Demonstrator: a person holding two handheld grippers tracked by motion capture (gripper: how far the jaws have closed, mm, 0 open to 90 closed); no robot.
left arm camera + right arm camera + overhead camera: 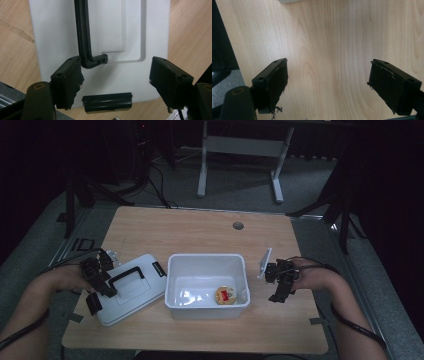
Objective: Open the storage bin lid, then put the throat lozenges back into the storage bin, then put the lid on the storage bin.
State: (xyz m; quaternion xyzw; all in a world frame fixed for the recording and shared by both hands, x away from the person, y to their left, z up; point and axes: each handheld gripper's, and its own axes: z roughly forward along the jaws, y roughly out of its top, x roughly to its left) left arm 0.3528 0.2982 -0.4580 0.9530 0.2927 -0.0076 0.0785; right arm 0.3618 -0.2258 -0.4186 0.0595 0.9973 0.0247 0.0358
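A white bin (207, 260) stands open at mid-table, with a round yellow and red item (225, 295) on its floor. Its white lid (135, 290) lies flat to the left, with a black handle (127, 274) on top. My left gripper (101, 295) hangs over the lid's left end. In the left gripper view the left gripper (116, 62) is open, its jaws straddle the lid (112, 30), the handle (82, 32) ends beside the left pad, and a black latch (107, 102) lies between them. My right gripper (280, 292) is right of the bin, open (328, 72) over bare wood.
The wooden table (200, 230) has a round cable hole (238, 226) near its far edge. Something clear and shiny (187, 296) lies in the bin beside the round item. A grey desk frame (240, 150) stands on the floor beyond the table.
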